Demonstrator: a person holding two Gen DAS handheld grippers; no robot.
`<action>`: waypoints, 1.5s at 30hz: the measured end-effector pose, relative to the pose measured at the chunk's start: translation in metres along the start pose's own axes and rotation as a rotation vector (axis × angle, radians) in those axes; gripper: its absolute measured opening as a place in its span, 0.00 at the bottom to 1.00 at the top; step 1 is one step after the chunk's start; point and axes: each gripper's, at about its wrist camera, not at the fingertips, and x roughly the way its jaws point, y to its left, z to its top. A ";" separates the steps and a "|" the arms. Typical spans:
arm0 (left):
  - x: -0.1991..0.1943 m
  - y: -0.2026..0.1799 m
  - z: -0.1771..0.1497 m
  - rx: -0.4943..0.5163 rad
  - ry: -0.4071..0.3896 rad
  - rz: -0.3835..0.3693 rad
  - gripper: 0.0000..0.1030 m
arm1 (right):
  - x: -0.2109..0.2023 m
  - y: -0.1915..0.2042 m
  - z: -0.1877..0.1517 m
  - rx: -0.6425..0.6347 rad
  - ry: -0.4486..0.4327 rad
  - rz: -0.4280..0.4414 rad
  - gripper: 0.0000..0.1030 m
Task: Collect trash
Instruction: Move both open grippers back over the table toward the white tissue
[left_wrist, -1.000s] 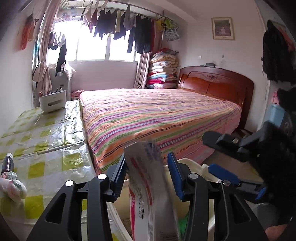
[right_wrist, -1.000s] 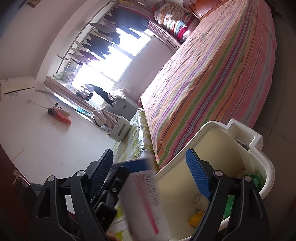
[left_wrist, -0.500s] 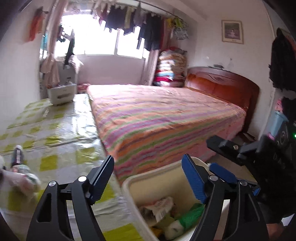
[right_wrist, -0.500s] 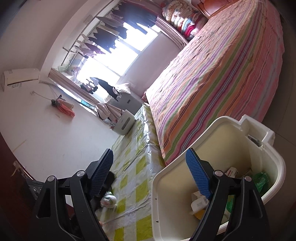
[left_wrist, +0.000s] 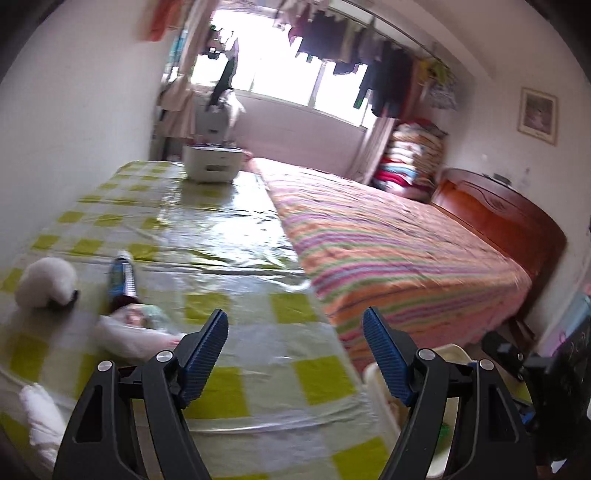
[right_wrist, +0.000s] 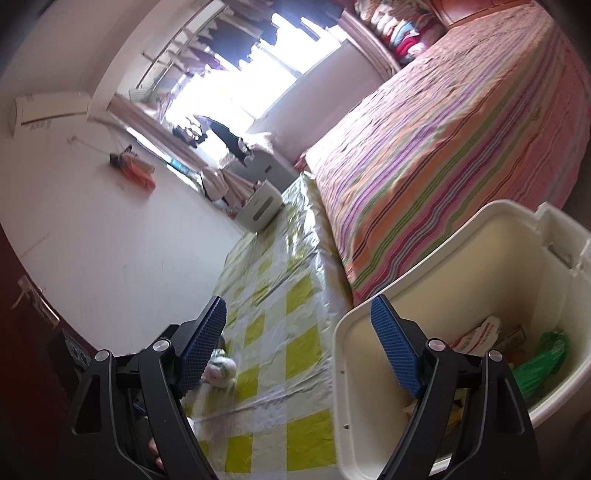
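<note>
Gone from the left claw (left_wrist: 294, 328), now empty and wide, the packet lies in the bin (right_wrist: 461, 258) beside the checkered table (left_wrist: 207, 236).

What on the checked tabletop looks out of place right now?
Loose litter remains on the checked tablecloth: a white crumpled wad, a blue tube lying flat and a crumpled wrapper. The bin beside the table already holds trash. Nothing looks spilled.

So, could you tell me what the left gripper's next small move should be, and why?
Probably swing the left gripper left and down toward the crumpled wrapper on the checked tablecloth. Its jaws stand open and empty, the white bin already holds trash, and litter remains beside a blue tube.
</note>
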 end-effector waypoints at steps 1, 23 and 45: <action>-0.002 0.004 0.000 -0.003 -0.002 0.008 0.71 | 0.004 0.002 -0.002 -0.004 0.010 0.001 0.77; -0.056 0.127 0.003 -0.087 -0.003 0.173 0.71 | 0.071 0.071 -0.053 -0.132 0.197 0.047 0.79; -0.096 0.225 -0.008 -0.286 0.139 0.147 0.71 | 0.133 0.175 -0.118 -0.625 0.406 0.094 0.86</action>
